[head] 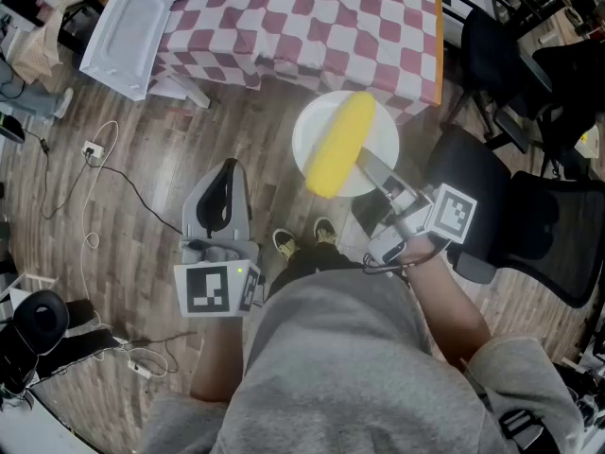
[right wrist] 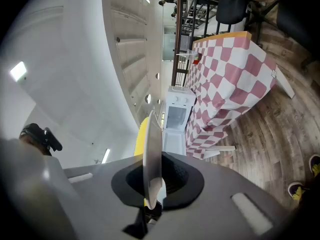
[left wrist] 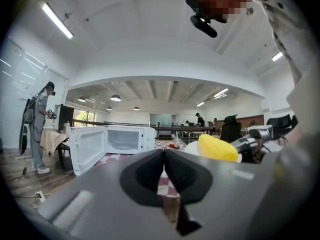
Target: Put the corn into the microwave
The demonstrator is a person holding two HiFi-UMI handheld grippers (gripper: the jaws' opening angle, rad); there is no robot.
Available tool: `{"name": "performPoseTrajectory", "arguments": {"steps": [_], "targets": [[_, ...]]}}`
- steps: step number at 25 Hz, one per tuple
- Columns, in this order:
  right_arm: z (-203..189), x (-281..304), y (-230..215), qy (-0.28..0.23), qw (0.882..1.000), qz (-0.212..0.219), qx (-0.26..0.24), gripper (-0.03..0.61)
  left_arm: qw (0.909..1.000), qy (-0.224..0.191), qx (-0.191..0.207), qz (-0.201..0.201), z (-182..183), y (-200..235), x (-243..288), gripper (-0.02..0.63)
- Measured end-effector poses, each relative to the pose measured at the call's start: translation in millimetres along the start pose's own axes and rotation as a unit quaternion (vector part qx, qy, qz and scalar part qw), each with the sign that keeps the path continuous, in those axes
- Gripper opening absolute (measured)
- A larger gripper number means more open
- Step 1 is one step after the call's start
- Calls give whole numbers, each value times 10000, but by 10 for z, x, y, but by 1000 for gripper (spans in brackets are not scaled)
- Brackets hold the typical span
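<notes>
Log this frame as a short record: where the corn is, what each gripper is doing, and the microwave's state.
corn: yellow corn cob lying on a round white plate
plate: held above the wooden floor, short of the table
right gripper: shut on the plate's rim
left gripper: shut, empty
microwave: white microwave oven on the red-and-white checked tablecloth, door open
task step: corn not yet inside

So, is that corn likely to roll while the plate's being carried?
Probably yes: the corn is a rounded cob lying loose on a smooth, shallow plate, so a tilt could roll it off. The plate looks stiff, but the right tongs pinch only its rim, so it may tip.
</notes>
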State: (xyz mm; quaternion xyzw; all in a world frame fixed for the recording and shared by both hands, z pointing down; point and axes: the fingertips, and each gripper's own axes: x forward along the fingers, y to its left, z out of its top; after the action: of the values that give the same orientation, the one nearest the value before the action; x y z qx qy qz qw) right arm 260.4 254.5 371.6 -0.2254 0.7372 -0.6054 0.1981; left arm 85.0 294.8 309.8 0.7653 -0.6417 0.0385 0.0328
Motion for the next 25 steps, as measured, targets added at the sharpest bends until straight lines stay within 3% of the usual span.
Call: {"name": "performPoseTrajectory", "arguments": {"steps": [25], "targets": [[-538,459,158,-64,9999,137,17,6,9999,-55,84,108,-53,723,-438,11]]}}
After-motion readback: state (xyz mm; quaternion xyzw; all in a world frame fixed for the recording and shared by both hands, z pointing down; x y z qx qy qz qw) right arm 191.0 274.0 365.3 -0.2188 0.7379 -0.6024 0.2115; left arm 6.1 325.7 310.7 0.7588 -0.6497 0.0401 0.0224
